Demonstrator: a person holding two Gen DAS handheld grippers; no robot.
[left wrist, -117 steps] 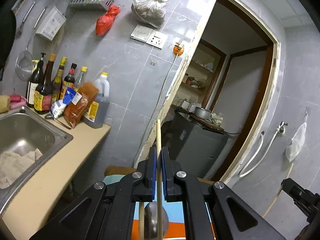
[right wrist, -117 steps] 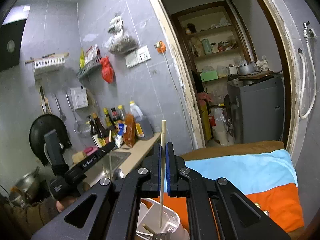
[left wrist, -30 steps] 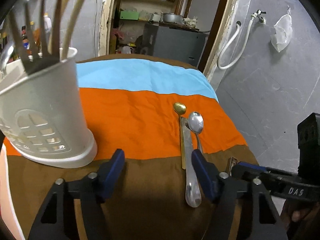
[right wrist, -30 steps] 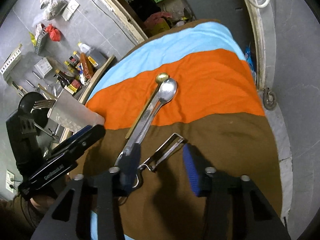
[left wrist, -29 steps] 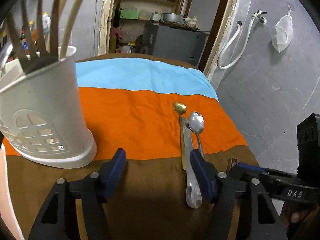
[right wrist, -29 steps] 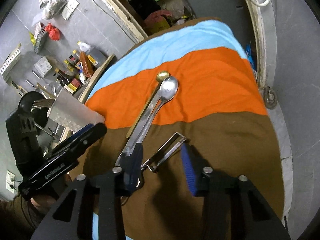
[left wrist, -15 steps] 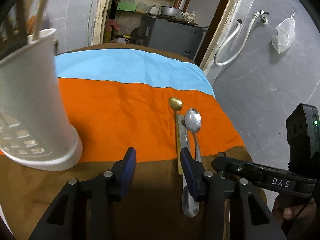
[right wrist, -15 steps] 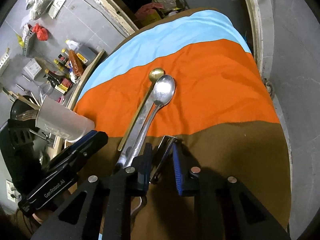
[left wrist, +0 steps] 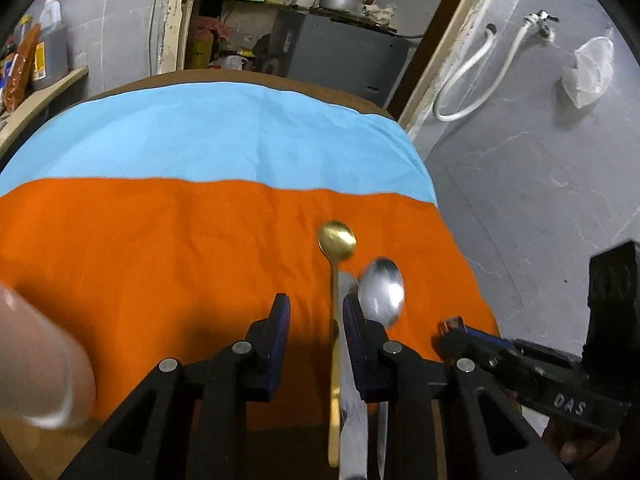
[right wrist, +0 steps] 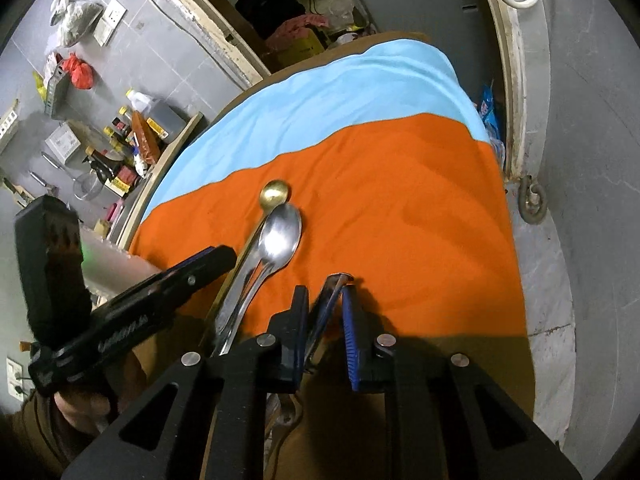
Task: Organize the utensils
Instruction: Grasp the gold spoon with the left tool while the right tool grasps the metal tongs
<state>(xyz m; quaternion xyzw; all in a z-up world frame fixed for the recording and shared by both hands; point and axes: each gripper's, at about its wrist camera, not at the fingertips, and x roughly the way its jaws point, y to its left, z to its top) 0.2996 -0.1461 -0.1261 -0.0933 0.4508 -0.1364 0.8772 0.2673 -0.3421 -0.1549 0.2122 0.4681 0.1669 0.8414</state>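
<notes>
A cloth (left wrist: pixel 168 240) striped blue, orange and brown covers the table in a grey-tiled kitchen with a doorway behind. On it lie two spoons, one knife and one peeler. The left claw (left wrist: pixel 312 320), tilted down, has been narrowing; the gold spoon (left wrist: pixel 336 240) and the knife (left wrist: pixel 352 420) lie between its pads, unpinched, the silver spoon (left wrist: pixel 382 292) just right. The right claw (right wrist: pixel 324 320), also tilted down, pinches the peeler (right wrist: pixel 326 304).

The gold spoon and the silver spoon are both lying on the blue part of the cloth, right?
Not quite. The gold spoon and the silver spoon both lie on the orange part of the cloth, not the blue. The left wrist view shows it.
</notes>
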